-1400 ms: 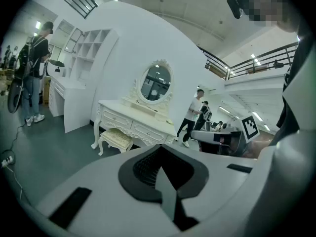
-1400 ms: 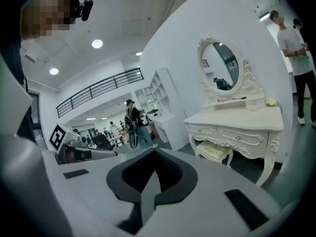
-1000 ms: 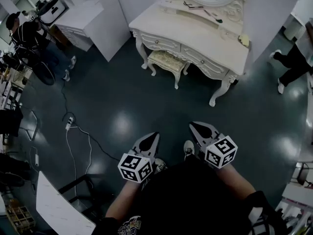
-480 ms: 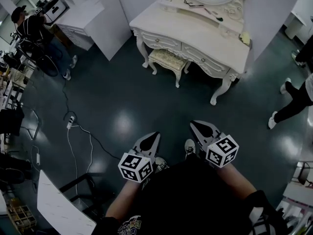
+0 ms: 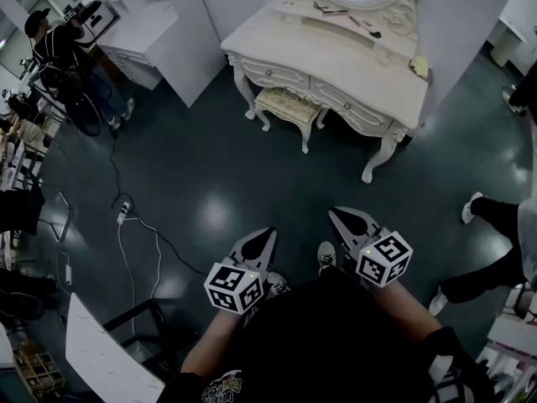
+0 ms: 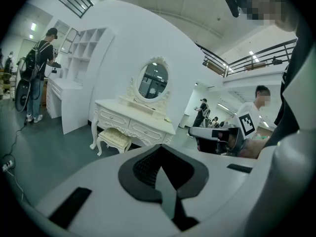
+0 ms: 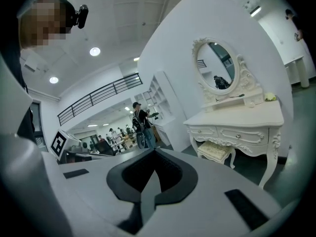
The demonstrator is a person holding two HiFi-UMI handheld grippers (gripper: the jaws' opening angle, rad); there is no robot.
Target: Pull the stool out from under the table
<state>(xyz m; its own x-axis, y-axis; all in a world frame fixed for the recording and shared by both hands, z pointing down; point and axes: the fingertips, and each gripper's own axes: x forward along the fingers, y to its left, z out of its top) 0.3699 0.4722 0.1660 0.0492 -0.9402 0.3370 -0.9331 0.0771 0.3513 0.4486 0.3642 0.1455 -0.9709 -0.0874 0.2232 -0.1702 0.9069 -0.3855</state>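
Stool (image 5: 289, 106) lies at 12 o'clock from both tools, well apart, across open floor (image 5: 210, 166). It sits partly tucked under desk (image 5: 336, 61), toward its left end. Long axis runs 10-to-4, parallel to desk front. Left tool (image 5: 267, 233) lines up nearly square on it; from right tool (image 5: 334, 213) it lies toward 11. Neither clearly nearer. Both tools pressed together, pinching nothing. Approach needed before any grip.
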